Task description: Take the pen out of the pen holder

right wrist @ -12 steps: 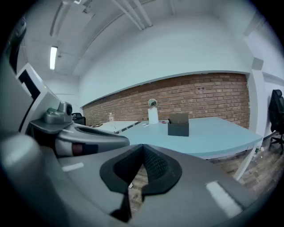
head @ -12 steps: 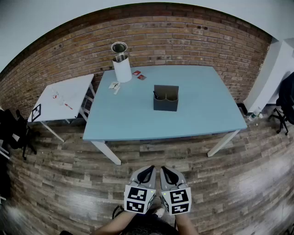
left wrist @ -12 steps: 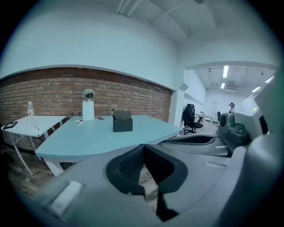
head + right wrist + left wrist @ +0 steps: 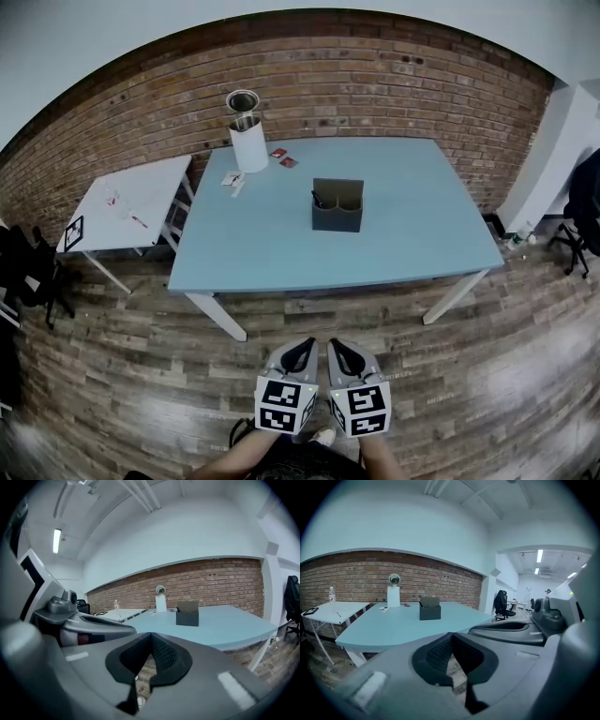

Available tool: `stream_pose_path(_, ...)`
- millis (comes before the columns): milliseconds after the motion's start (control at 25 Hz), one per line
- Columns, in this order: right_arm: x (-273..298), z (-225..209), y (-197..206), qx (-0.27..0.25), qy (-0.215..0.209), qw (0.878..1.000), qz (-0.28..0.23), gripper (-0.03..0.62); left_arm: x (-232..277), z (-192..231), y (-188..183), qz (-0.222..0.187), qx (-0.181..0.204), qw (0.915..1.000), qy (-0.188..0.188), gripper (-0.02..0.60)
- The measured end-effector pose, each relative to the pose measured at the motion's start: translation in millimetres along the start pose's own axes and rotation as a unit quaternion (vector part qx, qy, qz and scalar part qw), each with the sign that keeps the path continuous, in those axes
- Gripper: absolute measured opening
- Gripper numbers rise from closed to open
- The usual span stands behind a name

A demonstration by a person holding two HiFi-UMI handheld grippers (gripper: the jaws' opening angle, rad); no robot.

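A dark grey box-shaped pen holder (image 4: pixel 337 204) stands near the middle of the light blue table (image 4: pixel 281 253); a dark pen (image 4: pixel 319 198) pokes out of its left compartment. The holder also shows far off in the left gripper view (image 4: pixel 430 611) and the right gripper view (image 4: pixel 187 615). Both grippers are held side by side low over the wooden floor, well short of the table's front edge. My left gripper (image 4: pixel 304 350) and right gripper (image 4: pixel 336 351) are both shut with nothing between the jaws.
A white cylinder with a round mirror (image 4: pixel 247 133) stands at the table's back left corner, with small cards (image 4: pixel 280 156) beside it. A small white side table (image 4: pixel 131 197) stands to the left. A brick wall runs behind. An office chair (image 4: pixel 583 211) is at the right.
The view has shifted very slightly; the grippers stay together in the same place, still shut.
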State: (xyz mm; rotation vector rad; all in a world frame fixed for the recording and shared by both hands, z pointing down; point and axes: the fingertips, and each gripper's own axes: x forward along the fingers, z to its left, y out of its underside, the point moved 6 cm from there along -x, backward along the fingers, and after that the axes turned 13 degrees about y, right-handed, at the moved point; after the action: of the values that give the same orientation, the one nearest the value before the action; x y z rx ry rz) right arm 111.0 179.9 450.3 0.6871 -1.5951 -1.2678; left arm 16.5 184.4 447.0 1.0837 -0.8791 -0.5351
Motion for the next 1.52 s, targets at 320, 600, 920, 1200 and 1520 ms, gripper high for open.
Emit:
stream_pose_path(320,31.8,-11.7,-5.0,-0.002,0.007,1.0,0.01,0.003,27.1,21.2,-9.2,-0.001,-0.003,1.0,0.006,-0.001)
stream_pose_path(600,75.4,-14.7,-17.1,-0.007,0.008,1.0,0.017,0.005,56.5,56.9,-22.4,0.001,-0.007,0.9999,0.013,-0.001)
stream_pose_path(920,128.5,-14.2,-34.2,-0.012,0.014,0.999,0.028,0.005,86.4,101.5,-39.7,0.004,-0.017,0.9995,0.027,-0.001)
stream_pose_path(1200,166.4,-19.7,-57.1,-0.012,0.045,0.998,0.036,0.005,108.0,135.5,-55.0,0.014,-0.018,0.9983,0.053,0.0)
stream_pose_path(1520,203.9,-13.6,-62.0,-0.006,0.066,0.996,0.054,0.005,124.5,171.3,-69.1,0.025,-0.013,0.9957,0.088,-0.001)
